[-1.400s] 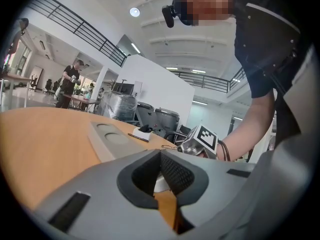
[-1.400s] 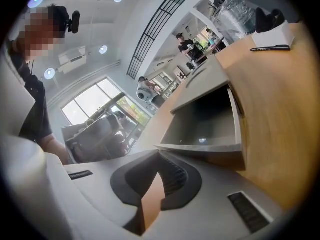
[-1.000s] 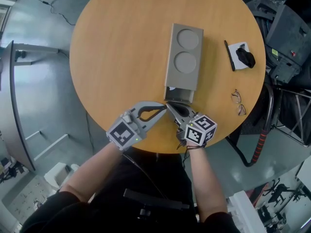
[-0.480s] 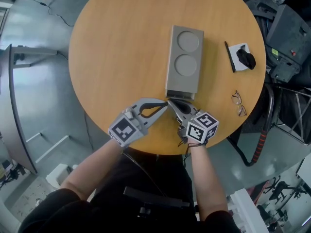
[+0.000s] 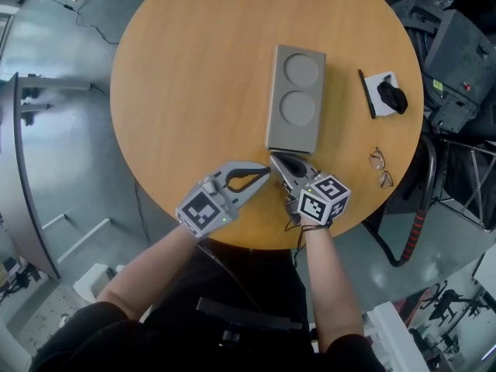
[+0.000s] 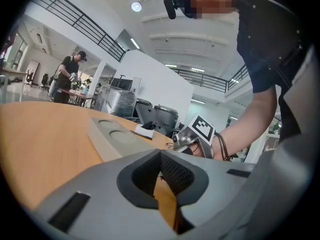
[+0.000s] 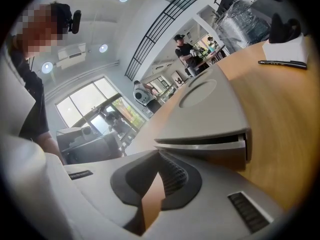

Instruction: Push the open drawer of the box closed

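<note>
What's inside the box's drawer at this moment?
Only the drawer front shows, almost flush with the box, a thin dark gap above it. The box covers its inside, so any contents cannot be seen.

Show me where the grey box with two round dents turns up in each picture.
Head view: box at the middle of the table.
Left gripper view: box left of centre, seen low from its side.
Right gripper view: box centre right, its drawer facing us.
Shared landmark: the white card beside it.
</note>
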A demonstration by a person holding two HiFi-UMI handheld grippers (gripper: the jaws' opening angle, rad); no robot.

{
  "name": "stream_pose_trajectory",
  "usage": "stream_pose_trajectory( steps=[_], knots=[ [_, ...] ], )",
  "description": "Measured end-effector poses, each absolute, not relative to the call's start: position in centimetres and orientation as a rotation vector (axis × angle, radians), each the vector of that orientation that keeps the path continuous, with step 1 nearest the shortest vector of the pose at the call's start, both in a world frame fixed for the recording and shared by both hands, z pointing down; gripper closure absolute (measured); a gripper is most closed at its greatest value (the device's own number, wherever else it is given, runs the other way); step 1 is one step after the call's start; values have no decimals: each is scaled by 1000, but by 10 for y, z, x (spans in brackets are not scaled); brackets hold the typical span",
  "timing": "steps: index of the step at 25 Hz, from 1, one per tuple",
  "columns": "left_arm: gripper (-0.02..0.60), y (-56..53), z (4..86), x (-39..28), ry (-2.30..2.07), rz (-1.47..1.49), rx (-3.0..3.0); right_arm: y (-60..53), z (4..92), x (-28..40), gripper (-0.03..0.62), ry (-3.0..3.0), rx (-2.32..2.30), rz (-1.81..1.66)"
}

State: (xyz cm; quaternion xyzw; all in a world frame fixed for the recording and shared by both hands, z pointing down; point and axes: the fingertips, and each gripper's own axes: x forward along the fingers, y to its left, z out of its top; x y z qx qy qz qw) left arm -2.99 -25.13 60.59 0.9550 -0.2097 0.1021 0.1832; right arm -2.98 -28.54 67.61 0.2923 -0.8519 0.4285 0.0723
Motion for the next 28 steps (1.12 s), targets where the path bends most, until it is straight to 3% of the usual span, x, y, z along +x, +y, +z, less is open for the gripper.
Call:
stream_pose_trajectory(
  steps=[18,28],
  knots=[
    [554,-231,573,-46,-673,249,2702,-290,660,-40,589,-2564,899,1241],
    [554,-196,493,-43,-781,183,2767,-239,514,-37,588,-2848,803,936]
  ],
)
